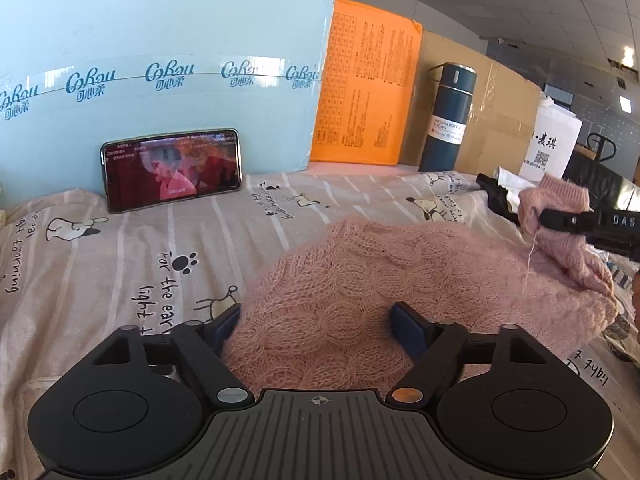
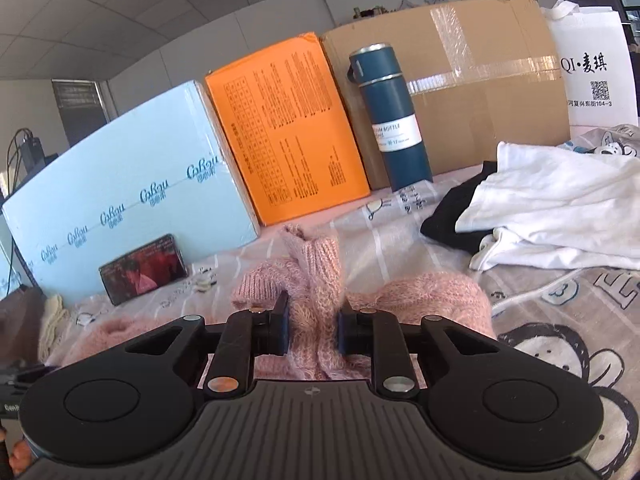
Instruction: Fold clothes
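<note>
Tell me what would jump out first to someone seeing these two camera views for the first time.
The fuzzy pink sweater dominates, heaped mid-bed on the cartoon-print sheet, with the right gripper pinching its ribbed cuff and the left gripper spread wide around its bulk. Behind it a phone playing video leans against a pale blue box, beside an orange box and a dark blue vacuum bottle.
</note>
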`<act>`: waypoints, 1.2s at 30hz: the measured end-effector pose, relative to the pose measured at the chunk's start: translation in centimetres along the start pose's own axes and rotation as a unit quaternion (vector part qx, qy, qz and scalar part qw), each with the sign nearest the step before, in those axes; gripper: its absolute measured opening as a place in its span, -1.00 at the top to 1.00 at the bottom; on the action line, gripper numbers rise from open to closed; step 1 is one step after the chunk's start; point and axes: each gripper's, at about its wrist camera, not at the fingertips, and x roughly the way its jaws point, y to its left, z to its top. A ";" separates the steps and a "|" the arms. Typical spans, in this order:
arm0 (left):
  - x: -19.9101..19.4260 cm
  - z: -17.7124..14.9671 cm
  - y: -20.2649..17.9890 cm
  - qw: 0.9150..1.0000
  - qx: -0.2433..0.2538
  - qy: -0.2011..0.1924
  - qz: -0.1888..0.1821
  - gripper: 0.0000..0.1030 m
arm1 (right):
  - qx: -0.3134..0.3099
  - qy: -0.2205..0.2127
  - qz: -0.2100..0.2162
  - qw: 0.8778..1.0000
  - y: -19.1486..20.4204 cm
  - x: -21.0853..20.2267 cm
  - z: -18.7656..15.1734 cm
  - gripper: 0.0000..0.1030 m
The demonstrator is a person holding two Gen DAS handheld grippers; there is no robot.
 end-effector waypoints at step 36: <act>-7.2 0.6 8.8 0.971 -0.071 -0.147 0.176 -0.65 | 0.059 -0.093 -0.099 0.989 -3.1 3.4 3.0 0.02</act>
